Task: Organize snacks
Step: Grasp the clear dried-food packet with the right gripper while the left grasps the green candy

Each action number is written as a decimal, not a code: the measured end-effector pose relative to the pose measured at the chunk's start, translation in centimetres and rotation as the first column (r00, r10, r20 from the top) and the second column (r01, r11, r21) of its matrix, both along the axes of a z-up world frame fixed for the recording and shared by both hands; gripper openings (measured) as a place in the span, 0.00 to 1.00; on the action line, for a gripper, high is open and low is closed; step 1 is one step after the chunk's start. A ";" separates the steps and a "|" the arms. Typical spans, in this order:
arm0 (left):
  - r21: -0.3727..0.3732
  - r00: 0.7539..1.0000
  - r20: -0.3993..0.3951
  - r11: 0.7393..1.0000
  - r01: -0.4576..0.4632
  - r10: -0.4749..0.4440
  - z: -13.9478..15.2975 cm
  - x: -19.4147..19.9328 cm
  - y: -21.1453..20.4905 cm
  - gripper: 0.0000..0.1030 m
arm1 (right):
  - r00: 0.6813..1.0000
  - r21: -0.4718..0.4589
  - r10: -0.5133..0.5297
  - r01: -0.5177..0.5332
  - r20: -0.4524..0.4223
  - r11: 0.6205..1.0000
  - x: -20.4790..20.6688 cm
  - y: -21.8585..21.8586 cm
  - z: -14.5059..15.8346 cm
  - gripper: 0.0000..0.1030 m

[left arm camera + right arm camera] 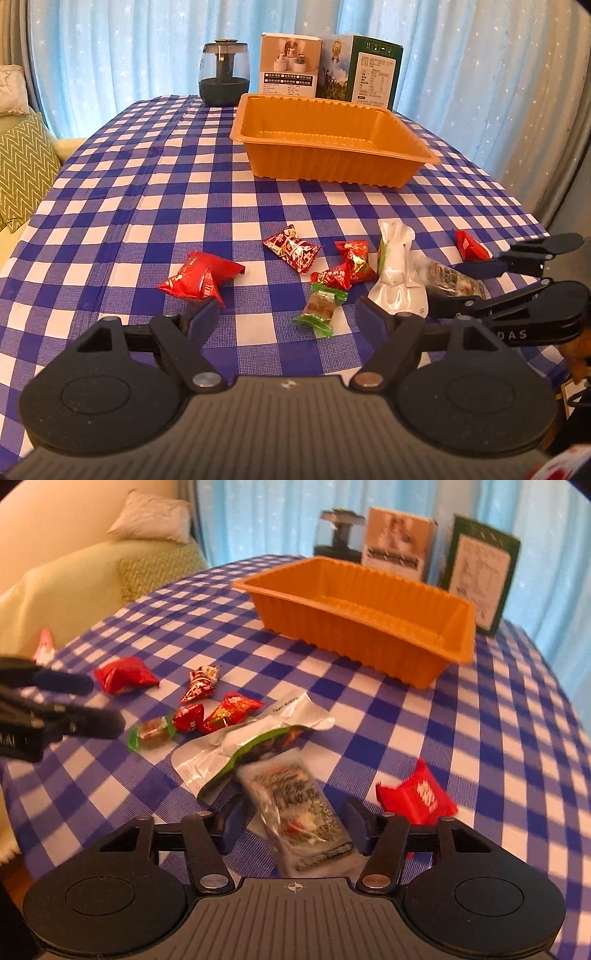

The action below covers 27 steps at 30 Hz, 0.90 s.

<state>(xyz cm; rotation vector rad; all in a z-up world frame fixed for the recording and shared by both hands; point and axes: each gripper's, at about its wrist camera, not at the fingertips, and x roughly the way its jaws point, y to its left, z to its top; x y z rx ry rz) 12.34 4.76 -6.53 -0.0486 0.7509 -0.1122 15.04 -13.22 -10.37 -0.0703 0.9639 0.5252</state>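
Note:
An empty orange tray (332, 122) stands on the checked table, also in the right wrist view (354, 602). Several wrapped snacks lie nearer: red packets (201, 277), a green candy (320, 308), a white-green pouch (395, 266) and a clear dark packet (299, 812). My left gripper (286, 314) is open, low over the cloth, the green candy just ahead between its fingers. My right gripper (291, 821) is open with the clear dark packet lying between its fingers; it also shows in the left wrist view (465, 284). A red packet (421, 797) lies to its right.
A dark glass humidifier (224, 74) and two cardboard boxes (328, 70) stand behind the tray at the table's far edge. A sofa with a green cushion (22, 166) lies left of the table. Blue curtains hang behind.

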 end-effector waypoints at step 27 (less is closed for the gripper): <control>0.072 0.999 -0.011 0.996 0.045 -0.044 -1.1 1.0 -1.3 0.66 | 0.991 0.014 -0.135 0.135 -0.009 0.991 -0.9 0.0 0.6 0.37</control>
